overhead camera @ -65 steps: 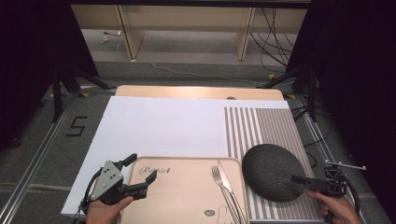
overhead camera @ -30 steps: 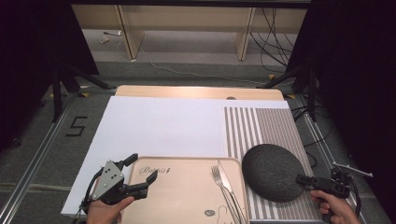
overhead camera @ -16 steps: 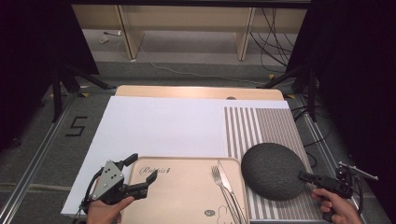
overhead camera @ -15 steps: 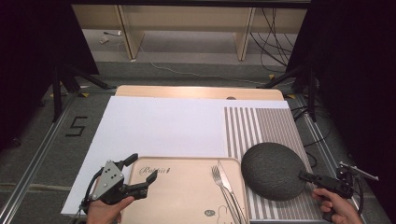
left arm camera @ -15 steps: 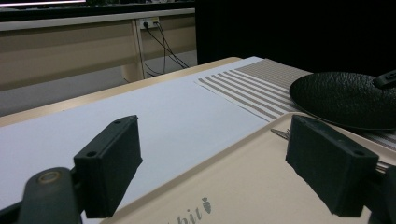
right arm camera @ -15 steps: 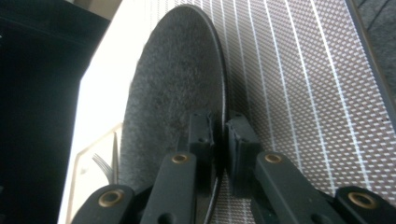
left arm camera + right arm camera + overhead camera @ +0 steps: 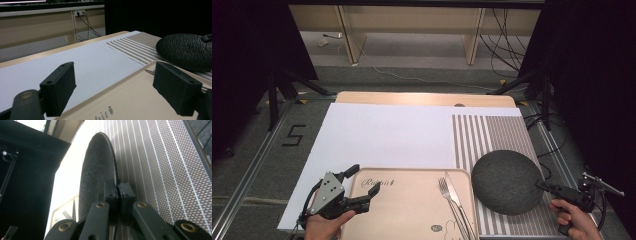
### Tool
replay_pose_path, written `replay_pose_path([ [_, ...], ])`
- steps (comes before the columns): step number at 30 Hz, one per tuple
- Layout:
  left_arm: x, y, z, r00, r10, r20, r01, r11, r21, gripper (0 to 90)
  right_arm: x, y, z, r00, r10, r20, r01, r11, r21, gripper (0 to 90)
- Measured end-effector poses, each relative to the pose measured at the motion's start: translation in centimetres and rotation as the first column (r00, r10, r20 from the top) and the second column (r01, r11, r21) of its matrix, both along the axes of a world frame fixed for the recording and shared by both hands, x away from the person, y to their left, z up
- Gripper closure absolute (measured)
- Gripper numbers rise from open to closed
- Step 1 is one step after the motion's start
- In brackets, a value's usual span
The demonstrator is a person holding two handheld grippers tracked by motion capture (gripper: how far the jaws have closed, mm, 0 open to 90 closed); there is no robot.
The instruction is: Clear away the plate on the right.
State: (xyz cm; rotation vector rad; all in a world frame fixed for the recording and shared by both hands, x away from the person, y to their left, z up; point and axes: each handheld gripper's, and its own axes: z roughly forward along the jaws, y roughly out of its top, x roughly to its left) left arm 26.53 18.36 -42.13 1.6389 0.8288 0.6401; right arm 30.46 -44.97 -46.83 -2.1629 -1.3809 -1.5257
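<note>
**Right claw clamps the plate's rim**

The dark plate (image 7: 506, 181) lies on the striped mat (image 7: 497, 135), just beside the beige tray (image 7: 407, 205); the right claw (image 7: 546, 187) has just been closing and now pinches the plate's near edge, rim between its jaws; a lift looks ready to begin; the left claw (image 7: 357, 187) hangs released over the tray's corner on the bench (image 7: 362, 98).
</note>
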Motion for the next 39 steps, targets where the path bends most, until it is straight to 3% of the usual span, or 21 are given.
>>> replay_pose_path([
  [4, 0.0, 0.0, 0.0, 1.0000, 0.000, 0.001, 0.000, 1.0000, -0.001, 17.5, -0.1, -0.1, 0.2, 1.0000, -0.005, 0.003, 0.006, 1.000, -0.014, 87.1],
  [5, 0.0, 0.0, 0.0, 1.0000, 0.000, 0.001, 0.000, 1.0000, 0.000, 17.5, -0.1, -0.1, 0.1, 0.9999, -0.012, 0.005, 0.012, 1.000, 0.003, 87.1],
  [19, 0.0, 0.0, 0.0, 1.0000, 0.002, 0.003, -0.002, 1.0000, -0.004, 17.5, -0.4, -0.2, 0.6, 0.9984, -0.048, 0.030, 0.047, 0.999, 0.026, 85.9],
  [27, 0.0, 0.0, 0.0, 1.0000, 0.002, 0.004, -0.002, 1.0000, -0.003, 17.4, -0.5, 0.1, 1.0, 0.9939, -0.090, 0.064, 0.083, 0.991, 0.101, 85.7],
  [34, 0.0, 0.0, 0.1, 1.0000, 0.003, 0.004, -0.003, 1.0000, -0.005, 17.4, -0.3, 1.5, 1.8, 0.9899, -0.084, 0.114, 0.065, 0.984, 0.163, 85.6],
  [39, 0.0, 0.0, 0.0, 1.0000, 0.003, 0.004, -0.003, 1.0000, -0.004, 17.4, -0.1, 3.0, 2.3, 0.9887, -0.058, 0.138, 0.032, 0.983, 0.182, 85.9],
])
